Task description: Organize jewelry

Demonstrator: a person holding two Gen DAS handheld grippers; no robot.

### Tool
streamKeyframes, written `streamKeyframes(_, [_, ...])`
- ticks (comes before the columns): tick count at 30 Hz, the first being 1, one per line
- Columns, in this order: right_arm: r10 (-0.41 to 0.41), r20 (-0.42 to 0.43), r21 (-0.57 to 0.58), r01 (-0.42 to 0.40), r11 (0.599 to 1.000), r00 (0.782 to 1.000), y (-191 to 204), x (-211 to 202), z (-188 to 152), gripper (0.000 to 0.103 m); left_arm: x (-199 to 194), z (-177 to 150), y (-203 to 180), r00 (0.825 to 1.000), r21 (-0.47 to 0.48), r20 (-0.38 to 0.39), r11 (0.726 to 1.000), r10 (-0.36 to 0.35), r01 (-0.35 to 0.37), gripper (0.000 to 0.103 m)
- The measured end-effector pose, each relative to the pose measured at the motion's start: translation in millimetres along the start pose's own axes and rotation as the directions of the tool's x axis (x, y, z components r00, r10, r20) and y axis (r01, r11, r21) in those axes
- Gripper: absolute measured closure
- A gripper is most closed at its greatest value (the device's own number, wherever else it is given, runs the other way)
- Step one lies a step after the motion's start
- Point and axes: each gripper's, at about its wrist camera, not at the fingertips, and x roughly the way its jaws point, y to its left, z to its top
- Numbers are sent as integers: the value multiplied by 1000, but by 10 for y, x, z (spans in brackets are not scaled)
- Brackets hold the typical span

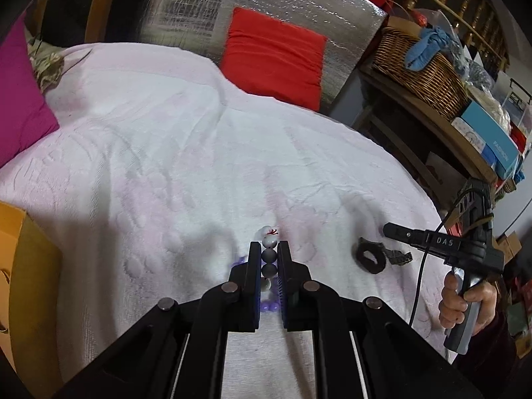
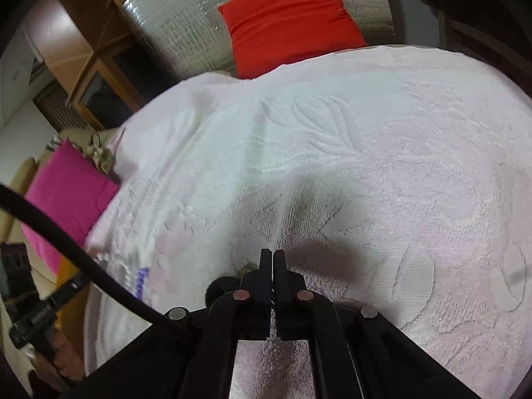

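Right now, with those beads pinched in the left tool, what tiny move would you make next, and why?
Probably lift the left gripper slightly: its fingers are clamped on the beaded bracelet, whose purple beads trail on the white towel.

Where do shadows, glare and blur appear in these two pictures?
Left wrist view: sharp centre, glare on the silver foil sheet, curved fisheye edges. Right wrist view: a dark shadow on the white towel ahead of the right gripper; the left edge looks blurred.
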Motion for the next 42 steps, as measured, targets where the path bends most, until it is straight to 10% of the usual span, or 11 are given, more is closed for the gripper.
streamKeyframes(9, [163,50,137,-168,976,985,-113,-273,60,102,-120,8,-34,999,-11,33,1000,-7,8,93])
streamKeyframes(29, [-39,-72,0,39,999,997,-88,-313,14,99,-176,-52,-135,999,47,23,999,22,-23,93])
streamKeyframes(34, [-62,-60,57,65,996,996,-308,-358,-13,46,-181,-61,-166,1000,49,20,999,20,-21,93])
streamKeyframes(42, [-83,-109,61,90,994,991,-334,-127,-75,77,-190,-88,-200,999,53,18,998,26,-27,93])
